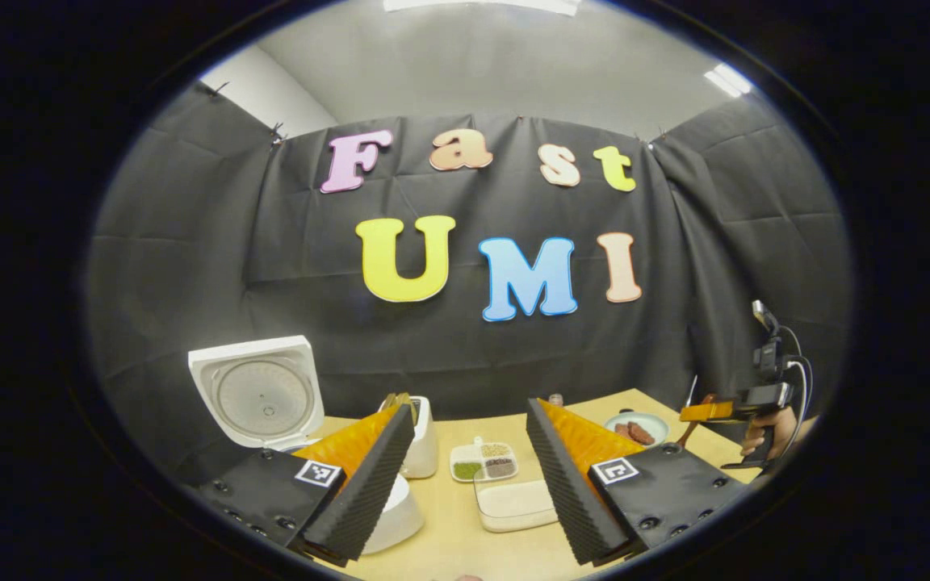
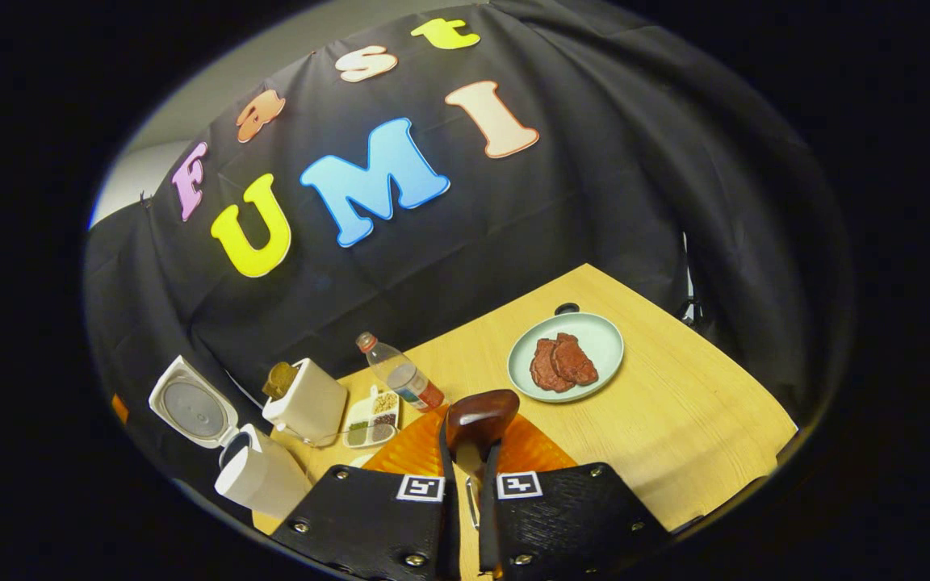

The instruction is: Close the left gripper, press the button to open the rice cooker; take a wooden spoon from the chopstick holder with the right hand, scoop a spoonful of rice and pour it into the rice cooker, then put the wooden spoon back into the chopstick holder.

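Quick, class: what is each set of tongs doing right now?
Left tongs: open, holding nothing.
Right tongs: closed on the wooden spoon, bowl end sticking out ahead.

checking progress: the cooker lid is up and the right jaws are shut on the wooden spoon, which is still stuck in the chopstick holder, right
Not quite. The rice cooker lid is up and the right gripper has its jaws shut on the wooden spoon, but the right gripper view shows the spoon lifted clear of the chopstick holder, which stands apart on the table.
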`<state>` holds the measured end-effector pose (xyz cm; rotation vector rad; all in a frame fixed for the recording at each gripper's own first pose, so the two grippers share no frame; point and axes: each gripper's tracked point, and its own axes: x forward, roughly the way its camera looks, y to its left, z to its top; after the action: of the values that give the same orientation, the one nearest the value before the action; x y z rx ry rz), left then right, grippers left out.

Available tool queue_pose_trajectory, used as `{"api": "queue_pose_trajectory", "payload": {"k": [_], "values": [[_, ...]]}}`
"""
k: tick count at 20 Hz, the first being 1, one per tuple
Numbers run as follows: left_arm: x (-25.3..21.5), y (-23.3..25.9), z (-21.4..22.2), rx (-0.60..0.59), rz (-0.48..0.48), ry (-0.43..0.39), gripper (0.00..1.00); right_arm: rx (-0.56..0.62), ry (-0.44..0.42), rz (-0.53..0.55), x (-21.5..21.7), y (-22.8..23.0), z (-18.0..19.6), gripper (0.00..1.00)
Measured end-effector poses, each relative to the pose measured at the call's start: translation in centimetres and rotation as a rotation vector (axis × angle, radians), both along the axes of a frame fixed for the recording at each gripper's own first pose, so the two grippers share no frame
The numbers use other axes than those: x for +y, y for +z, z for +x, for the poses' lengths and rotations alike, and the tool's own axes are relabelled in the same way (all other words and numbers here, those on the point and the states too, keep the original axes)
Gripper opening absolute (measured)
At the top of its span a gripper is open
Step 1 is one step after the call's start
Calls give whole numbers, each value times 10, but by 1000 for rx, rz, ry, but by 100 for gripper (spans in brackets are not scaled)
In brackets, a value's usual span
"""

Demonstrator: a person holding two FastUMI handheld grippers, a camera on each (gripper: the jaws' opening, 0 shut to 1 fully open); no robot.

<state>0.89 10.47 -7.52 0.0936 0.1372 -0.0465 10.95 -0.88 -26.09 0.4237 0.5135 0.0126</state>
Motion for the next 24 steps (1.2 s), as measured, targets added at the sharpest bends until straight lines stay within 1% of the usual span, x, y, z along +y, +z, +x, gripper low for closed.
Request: {"api": "queue_pose_trajectory", "payload": {"k": [1, 4, 6, 9, 12, 13, 14, 15, 17, 18, 21, 24], "values": [[1, 0, 0, 2, 2, 3, 96, 8, 3, -5, 3, -6, 0, 9], [6, -5, -4, 20, 3, 20, 96, 18, 13, -52, 10, -30, 5, 10], [3, -6, -5, 21, -17, 16, 96, 19, 26, -77, 12, -39, 7, 10], [5, -3, -6, 15, -13, 16, 96, 20, 29, -76, 16, -50, 8, 10], [1, -3, -3, 14, -19, 13, 96, 10, 0, -76, 9, -51, 8, 10], [1, -2, -4, 11, -22, 10, 96, 4, -10, -111, 3, -52, 5, 10], [-2, -2, -4, 6, -24, 4, 96, -2, -8, -156, -2, -55, 3, 19], [-6, -1, -2, 4, -27, -2, 96, -20, -1, -187, -8, -45, 1, 25], [-12, -3, 2, 3, -34, -13, 96, -33, -24, -284, -31, -36, -5, 74], [-14, -2, 4, 1, -36, -12, 96, -54, -32, -314, -40, -27, -7, 98], [-16, 4, 10, -11, -48, -9, 96, -126, -42, -378, -54, 18, -24, 98], [-8, 14, 15, -24, -72, 4, 96, -200, -42, -388, -50, 62, -32, 98]]}}
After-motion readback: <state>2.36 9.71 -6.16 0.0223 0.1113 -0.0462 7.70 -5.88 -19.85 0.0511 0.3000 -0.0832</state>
